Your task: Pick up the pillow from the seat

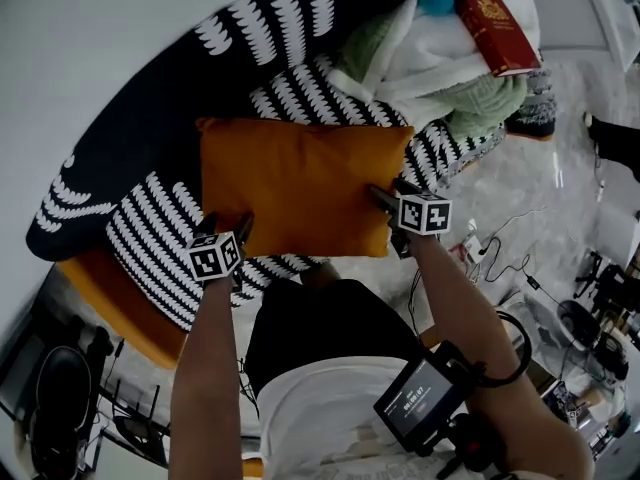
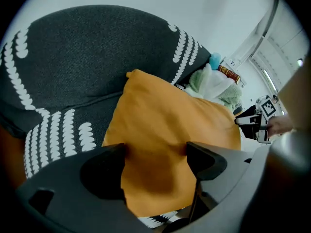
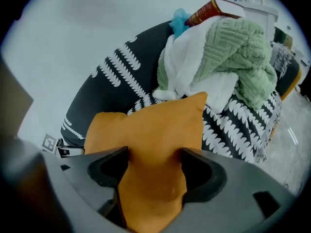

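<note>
Pillow (image 1: 300, 183) lies flat on the seat (image 1: 150, 238), near its front edge, not yet lifted. Left gripper (image 1: 226, 226) and right gripper (image 1: 392, 192) straddle its two ends, jaws spread wide (no squeeze yet). Closing and lifting remain.

left hand-held gripper (image 1: 228, 224) and right hand-held gripper (image 1: 392, 190) are dark, with black-and-white marker cubes (image 1: 214, 258). the shirt (image 1: 320, 403) is white.

A sitting room, by the look of it: soft seat (image 1: 115, 306) under a black-and-white throw (image 1: 150, 233), blankets (image 1: 470, 93) and a red book (image 1: 497, 28) heaped on it, pale marbled floor (image 1: 560, 168), and loose cables (image 1: 505, 258) and stands (image 1: 590, 318) crowding one side, like a recording setup
</note>
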Demonstrator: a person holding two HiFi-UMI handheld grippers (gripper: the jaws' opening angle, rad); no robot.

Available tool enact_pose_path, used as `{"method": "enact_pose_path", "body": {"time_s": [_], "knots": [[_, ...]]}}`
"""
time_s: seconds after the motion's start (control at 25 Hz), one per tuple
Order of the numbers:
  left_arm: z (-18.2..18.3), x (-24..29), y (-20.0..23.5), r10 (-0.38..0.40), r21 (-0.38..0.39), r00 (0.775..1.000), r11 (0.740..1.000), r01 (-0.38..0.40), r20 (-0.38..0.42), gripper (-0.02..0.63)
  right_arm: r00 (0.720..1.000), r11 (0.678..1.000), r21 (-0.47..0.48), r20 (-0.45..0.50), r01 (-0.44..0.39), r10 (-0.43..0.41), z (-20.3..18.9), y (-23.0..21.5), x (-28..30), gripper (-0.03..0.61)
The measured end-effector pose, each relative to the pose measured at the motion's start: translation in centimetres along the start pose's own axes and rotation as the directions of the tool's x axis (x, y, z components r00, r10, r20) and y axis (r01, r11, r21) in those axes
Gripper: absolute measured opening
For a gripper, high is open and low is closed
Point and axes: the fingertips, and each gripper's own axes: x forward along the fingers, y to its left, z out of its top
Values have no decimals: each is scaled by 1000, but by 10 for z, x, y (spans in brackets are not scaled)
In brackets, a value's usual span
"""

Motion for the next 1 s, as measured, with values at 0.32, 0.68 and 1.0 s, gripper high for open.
{"method": "enact_pose_path", "body": {"time_s": [0.32,0.68,1.0], "knots": [[-3,13,-6,-35,4,998,999,36,-50,260,999,996,-78,-28,-31,29,-3,2,7,272],[5,5,-18,-14,59,997,998,19,-78,51,998,990,-142,-68,-19,9,-2,9,7,149],[1,-9,-31,11,116,997,993,-2,-75,18,998,990,-143,-62,0,-9,-10,10,-6,80]]}}
